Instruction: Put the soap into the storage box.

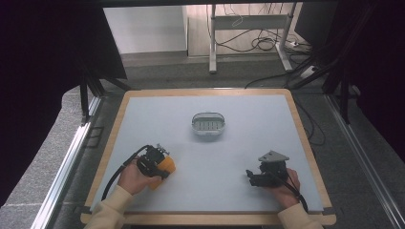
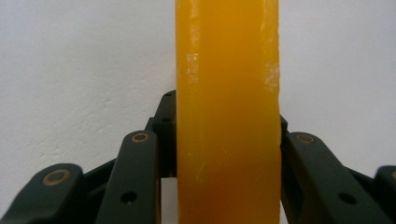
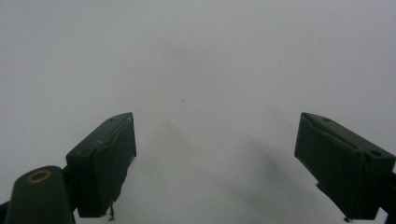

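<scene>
My left gripper [image 1: 160,164] is clamped on the orange block [image 2: 228,112], jaws pressing both its flat sides, near and to the lower left of the grey dish [image 1: 208,125] on the table [image 1: 248,143]. My right gripper [image 3: 215,163], jaws apart and empty, rests to the dish's lower right. As I judge it, I should lift straight up, keep the block centred between the pads, then carry it level over the dish.

Grey floor [image 1: 157,71], desk legs [image 1: 212,43], cables [image 1: 260,44]

Grey oval basket [image 1: 208,126] mid table [image 1: 248,143], desk frame [image 1: 248,28] behind
</scene>
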